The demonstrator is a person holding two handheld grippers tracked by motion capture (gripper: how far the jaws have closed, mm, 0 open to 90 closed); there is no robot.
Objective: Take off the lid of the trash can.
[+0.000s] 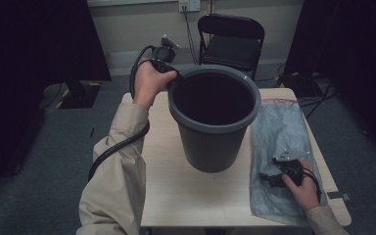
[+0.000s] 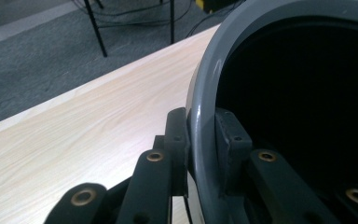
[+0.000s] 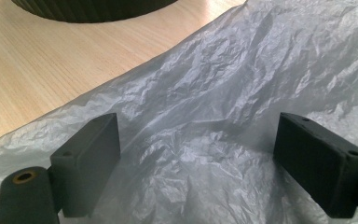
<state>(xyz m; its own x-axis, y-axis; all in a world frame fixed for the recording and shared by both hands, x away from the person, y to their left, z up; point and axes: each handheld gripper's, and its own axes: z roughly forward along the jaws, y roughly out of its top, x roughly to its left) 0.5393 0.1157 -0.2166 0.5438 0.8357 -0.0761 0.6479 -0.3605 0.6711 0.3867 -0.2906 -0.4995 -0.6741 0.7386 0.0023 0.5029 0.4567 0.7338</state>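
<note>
Right gripper (image 1: 274, 177): positioned at the near right of the wooden table (image 1: 176, 191), resting over a crumpled translucent plastic bag (image 1: 279, 129) that lies flat along the table's right side. In the right gripper view the jaws stand wide apart, with a raised fold of the bag (image 3: 205, 140) between them; the pads (image 3: 91, 161) do not press on it.

Grey waste bin (image 1: 213, 142): stands upright at the table's centre, just left of the bag.

Left gripper (image 1: 172, 73): located at the far left rim of the bin. In the left gripper view the jaws are narrowed onto the bin rim (image 2: 200, 140), one pad outside the wall, one pad (image 2: 233, 135) inside, both in contact.

A black folding chair (image 1: 231, 39) stands beyond the table.
</note>
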